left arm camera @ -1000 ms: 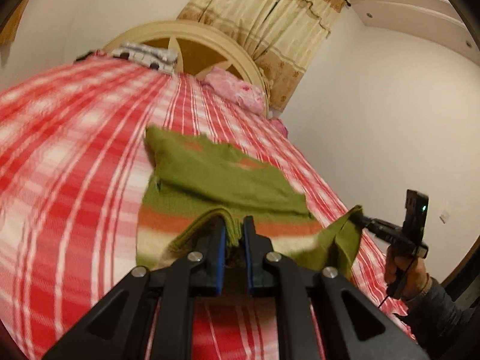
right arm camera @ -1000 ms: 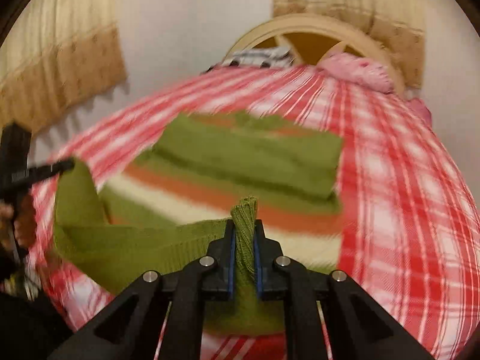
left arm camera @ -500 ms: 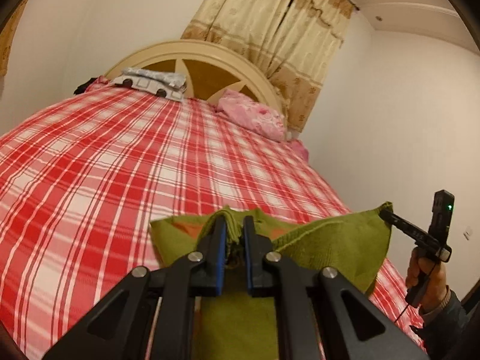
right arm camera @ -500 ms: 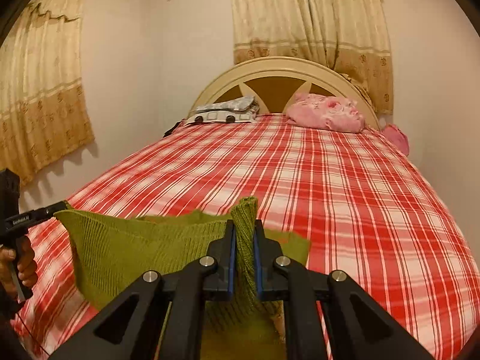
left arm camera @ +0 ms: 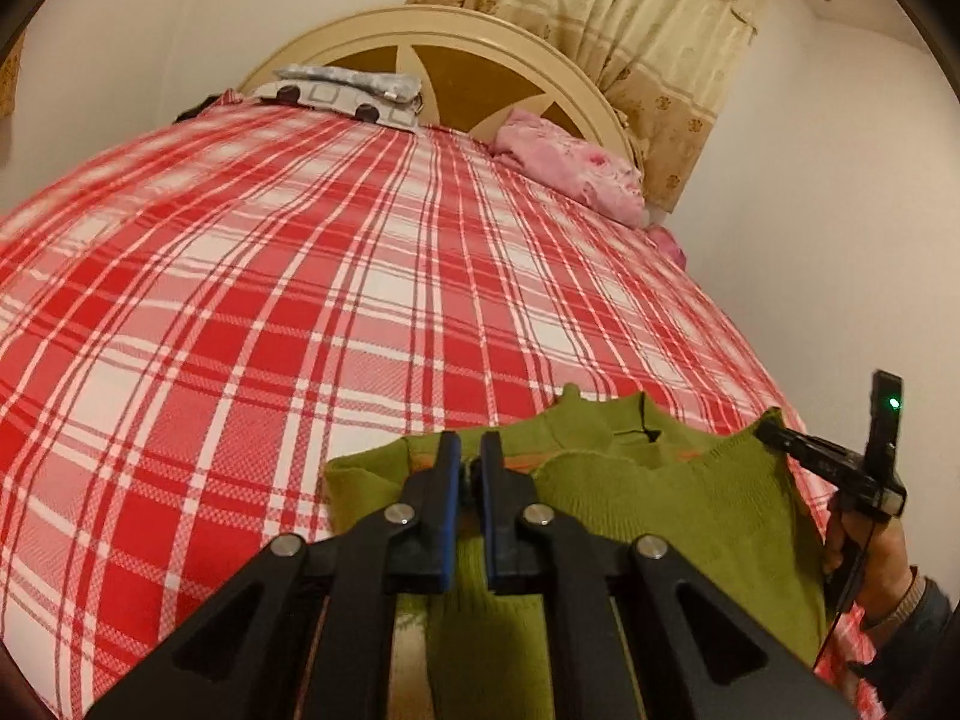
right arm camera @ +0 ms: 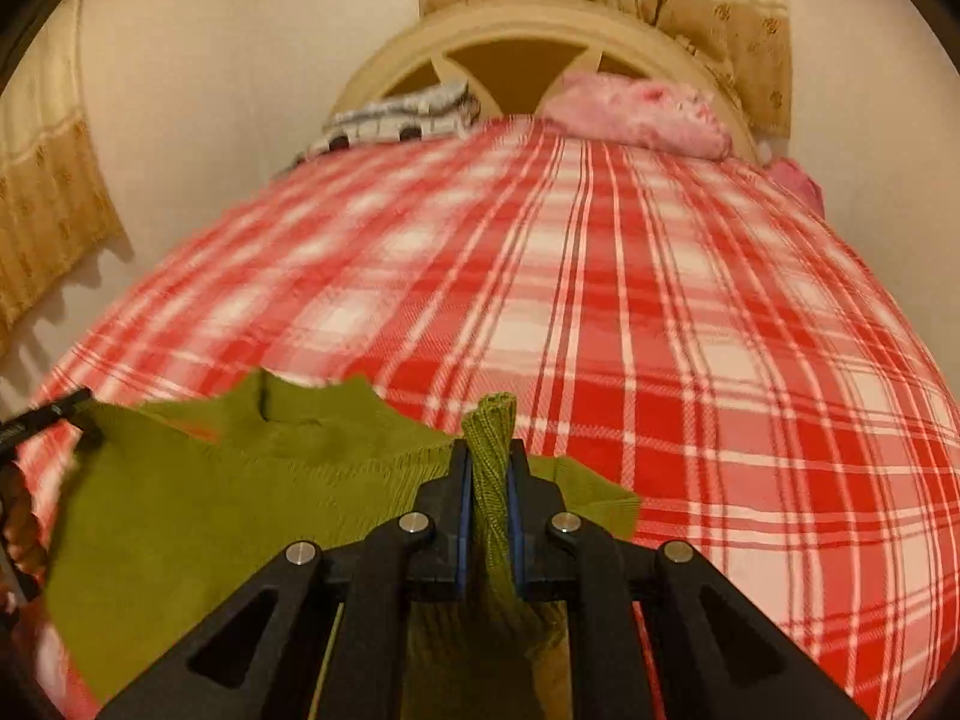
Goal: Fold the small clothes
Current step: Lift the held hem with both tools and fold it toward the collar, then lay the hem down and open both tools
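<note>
A small olive-green knit sweater [left arm camera: 690,516] with orange trim lies at the near end of the bed, its collar pointing toward the headboard. My left gripper [left arm camera: 471,468] is shut on a fold of the sweater's left edge. My right gripper [right arm camera: 487,468] is shut on a bunched green rib of the sweater [right arm camera: 180,516]. Each gripper holds one end of the same folded edge, stretched between them. The right gripper also shows in the left wrist view [left arm camera: 774,433], clamped on the sweater's far corner, and the left gripper shows at the left edge of the right wrist view [right arm camera: 84,399].
The bed has a red and white plaid cover [left arm camera: 300,300]. A grey patterned pillow [left arm camera: 348,90] and a pink pillow [left arm camera: 570,168] lie against the cream headboard [left arm camera: 456,36]. Curtains [left arm camera: 660,30] hang behind. A wall runs along the bed's right side.
Both grippers have carried the sweater's hem forward toward the collar and lowered it, folding the garment over itself. The striped lower part is now hidden under the fold.
</note>
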`<action>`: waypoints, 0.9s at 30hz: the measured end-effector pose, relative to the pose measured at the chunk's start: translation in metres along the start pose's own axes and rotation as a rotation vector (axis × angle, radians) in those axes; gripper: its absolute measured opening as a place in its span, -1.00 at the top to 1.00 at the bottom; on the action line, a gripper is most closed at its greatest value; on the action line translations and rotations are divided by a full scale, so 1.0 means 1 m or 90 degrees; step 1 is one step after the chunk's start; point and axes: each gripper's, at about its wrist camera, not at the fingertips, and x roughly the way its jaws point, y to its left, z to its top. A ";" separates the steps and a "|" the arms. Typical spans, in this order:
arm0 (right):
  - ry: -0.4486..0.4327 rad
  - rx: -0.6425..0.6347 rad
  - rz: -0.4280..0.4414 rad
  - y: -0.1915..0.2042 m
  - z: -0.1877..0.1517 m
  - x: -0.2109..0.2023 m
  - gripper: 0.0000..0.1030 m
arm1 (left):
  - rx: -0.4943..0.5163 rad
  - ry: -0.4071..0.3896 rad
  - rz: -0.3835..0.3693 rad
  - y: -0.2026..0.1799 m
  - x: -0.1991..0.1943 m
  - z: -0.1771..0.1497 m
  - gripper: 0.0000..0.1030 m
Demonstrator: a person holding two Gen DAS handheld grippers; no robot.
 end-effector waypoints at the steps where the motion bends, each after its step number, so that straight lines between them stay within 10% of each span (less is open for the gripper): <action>1: 0.007 0.002 -0.003 -0.002 -0.001 0.007 0.82 | 0.010 -0.001 0.000 -0.002 0.000 0.000 0.87; 7: 0.046 0.002 -0.004 -0.008 0.001 0.028 0.80 | 0.036 -0.021 0.037 -0.009 -0.005 0.007 0.86; 9: 0.068 0.011 -0.015 -0.013 0.003 0.033 0.57 | 0.028 -0.028 0.025 -0.007 -0.012 0.011 0.85; 11: 0.058 0.020 -0.008 -0.018 0.005 0.025 -0.32 | 0.038 -0.026 0.037 -0.008 -0.020 0.011 0.78; 12: 0.046 0.020 -0.007 -0.021 0.004 0.017 -0.43 | 0.047 -0.023 0.039 -0.009 -0.024 0.010 0.62; 15: 0.035 0.000 -0.036 -0.022 0.001 -0.004 -0.43 | 0.062 -0.011 0.054 -0.009 -0.037 -0.002 -0.08; 27: 0.088 -0.061 -0.010 0.008 -0.049 -0.035 -0.43 | 0.089 0.074 0.057 -0.006 -0.012 -0.029 -0.08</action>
